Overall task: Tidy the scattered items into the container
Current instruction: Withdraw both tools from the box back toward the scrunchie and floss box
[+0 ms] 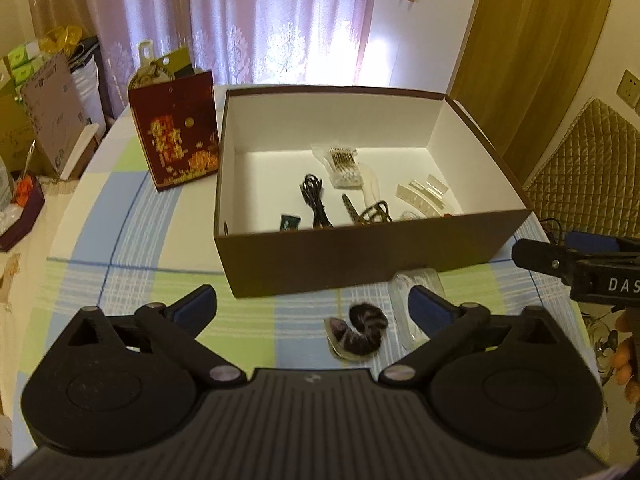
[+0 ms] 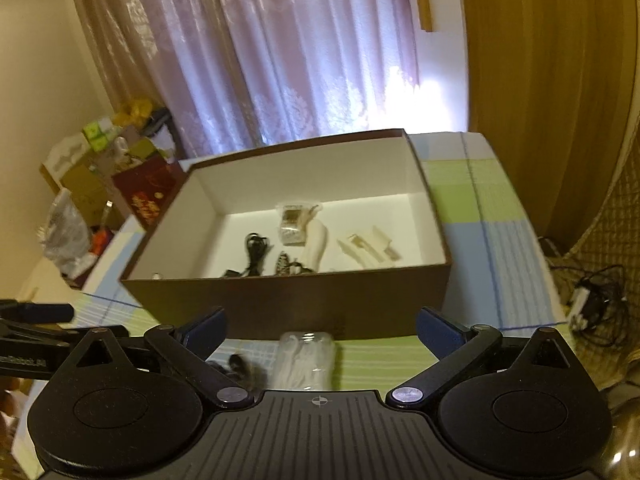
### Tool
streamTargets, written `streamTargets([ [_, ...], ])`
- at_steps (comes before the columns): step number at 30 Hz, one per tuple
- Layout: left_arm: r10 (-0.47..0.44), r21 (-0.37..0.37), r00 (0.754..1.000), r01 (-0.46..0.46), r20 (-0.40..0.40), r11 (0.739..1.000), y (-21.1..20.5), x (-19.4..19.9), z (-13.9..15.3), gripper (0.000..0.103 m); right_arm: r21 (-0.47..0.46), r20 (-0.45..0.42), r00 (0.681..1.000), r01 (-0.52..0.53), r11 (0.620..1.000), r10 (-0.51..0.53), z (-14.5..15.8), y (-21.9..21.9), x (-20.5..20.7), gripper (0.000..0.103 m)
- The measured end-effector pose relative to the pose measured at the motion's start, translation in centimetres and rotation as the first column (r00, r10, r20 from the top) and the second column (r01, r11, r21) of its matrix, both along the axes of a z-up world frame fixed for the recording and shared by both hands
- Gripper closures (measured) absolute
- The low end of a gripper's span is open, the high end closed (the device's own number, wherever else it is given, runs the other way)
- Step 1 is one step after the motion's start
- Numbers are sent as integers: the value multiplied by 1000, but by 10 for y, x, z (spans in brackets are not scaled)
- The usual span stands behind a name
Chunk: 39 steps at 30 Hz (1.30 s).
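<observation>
We hold the left gripper [image 1: 312, 304] low over the checked cloth of the surface [image 1: 132, 232], its jaws spread wide with nothing between them. Just ahead of it lies a dark furry hair tie [image 1: 360, 336], curled on the cloth, and touching or nearly touching its right side a clear plastic packet [image 1: 408, 304] that lies close to the near wall of the brown box [image 1: 360, 260].

Our right gripper [image 2: 320, 330] hangs over the same spot from the other side, jaws likewise wide apart and empty. In its view the clear packet [image 2: 306, 360] sits straight ahead between the fingers, with the furry tie [image 2: 244, 364] blurred to its left, both on the cloth in front of the box [image 2: 288, 300]. In the left wrist view the right gripper's body [image 1: 580, 268] shows at the right edge, beside the box's near corner.

The box stands open with a white interior. Inside we see a coiled black cable [image 1: 314, 200], a bag of cotton swabs [image 1: 344, 168], a patterned hair clip [image 1: 370, 212], a pale curved clip [image 1: 420, 198] and a small dark green card [image 1: 289, 222]. A red gift bag [image 1: 176, 136] stands upright just left of the box. Purple curtains [image 1: 260, 20] hang behind.
</observation>
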<state>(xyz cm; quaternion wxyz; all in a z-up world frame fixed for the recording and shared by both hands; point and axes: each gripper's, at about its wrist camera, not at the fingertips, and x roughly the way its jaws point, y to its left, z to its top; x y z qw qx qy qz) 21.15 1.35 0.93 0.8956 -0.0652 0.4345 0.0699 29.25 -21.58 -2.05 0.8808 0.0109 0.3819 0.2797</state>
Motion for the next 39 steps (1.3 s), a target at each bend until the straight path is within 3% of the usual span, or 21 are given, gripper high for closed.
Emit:
streamTargets([
  [7,-30,-43,998,28,-58,999,-10,-18,-25,1,22,32,998,-58,998,57,-21,-10,-29,0],
  [14,-6,-57,991,-2,-136,998,-16,-30,-51,1,-60,-77,997,-28,998,23,-48,-13,-40,0],
  [18,10,-62,990,-18,-137,998,-13,-33,-58,1,-84,-129,992,-15,996,4,-58,-16,-41,0],
  [28,-19,-17,993,17,-115,1000,-19,-31,-67,2,-135,-151,988,18,991,-38,-70,-19,-39,0],
  [39,-59,10,992,61,-108,998,-21,-16,-82,14,-156,-193,979,38,987,-68,-87,-16,-18,0],
])
